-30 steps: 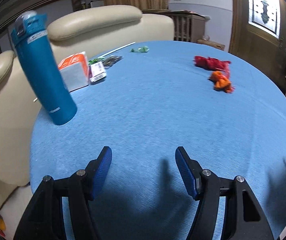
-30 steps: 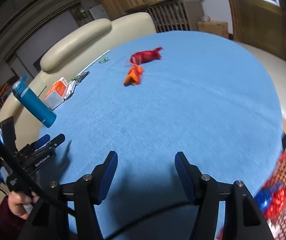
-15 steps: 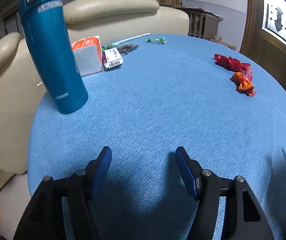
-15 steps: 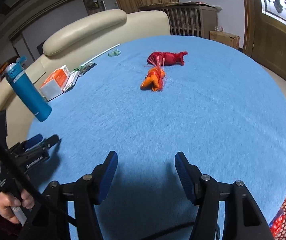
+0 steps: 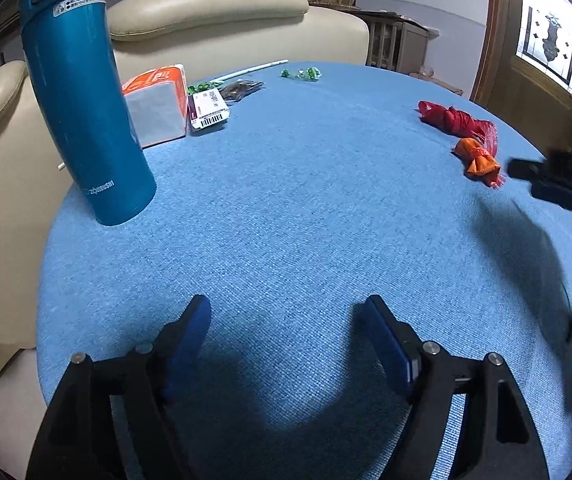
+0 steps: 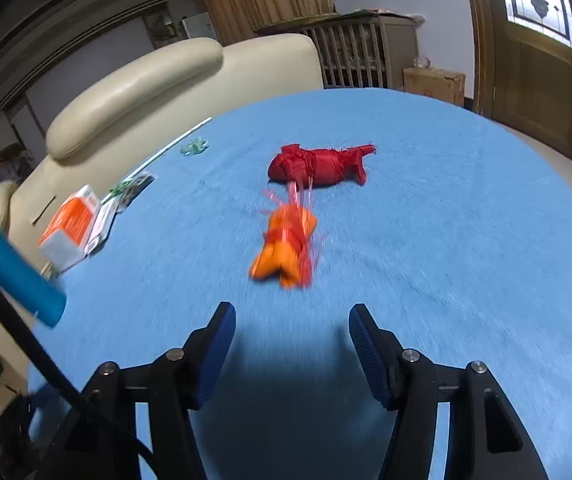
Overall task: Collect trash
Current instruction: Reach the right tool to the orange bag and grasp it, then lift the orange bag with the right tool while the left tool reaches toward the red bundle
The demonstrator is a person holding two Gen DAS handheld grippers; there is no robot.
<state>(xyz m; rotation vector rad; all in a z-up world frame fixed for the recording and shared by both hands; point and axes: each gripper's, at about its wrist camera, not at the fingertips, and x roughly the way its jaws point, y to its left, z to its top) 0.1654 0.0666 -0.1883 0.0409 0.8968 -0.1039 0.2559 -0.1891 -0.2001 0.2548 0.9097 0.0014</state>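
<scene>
An orange tied bag of trash [image 6: 286,246] lies on the blue tablecloth [image 6: 446,240], just ahead of my open, empty right gripper [image 6: 290,320]. A red tied bag [image 6: 318,166] lies just beyond it. Both show at the right in the left wrist view: the orange bag [image 5: 480,160] and the red bag [image 5: 460,120]. Small green wrappers [image 5: 302,74] and a dark wrapper [image 5: 241,89] lie at the far edge. My left gripper [image 5: 286,312] is open and empty above bare cloth near the table's front. The right gripper's body [image 5: 562,188] shows at the right edge.
A tall blue bottle [image 5: 85,96] stands at the left edge. Behind it are an orange-and-white tissue pack [image 5: 157,106], a barcoded packet [image 5: 207,110] and a white stick [image 5: 257,70]. Cream sofa backs [image 5: 213,12] ring the table's far side.
My right gripper has moved forward across the table and now sits close to the orange bag. My left gripper has moved forward and lower, nearer the blue bottle. Both stay open.
</scene>
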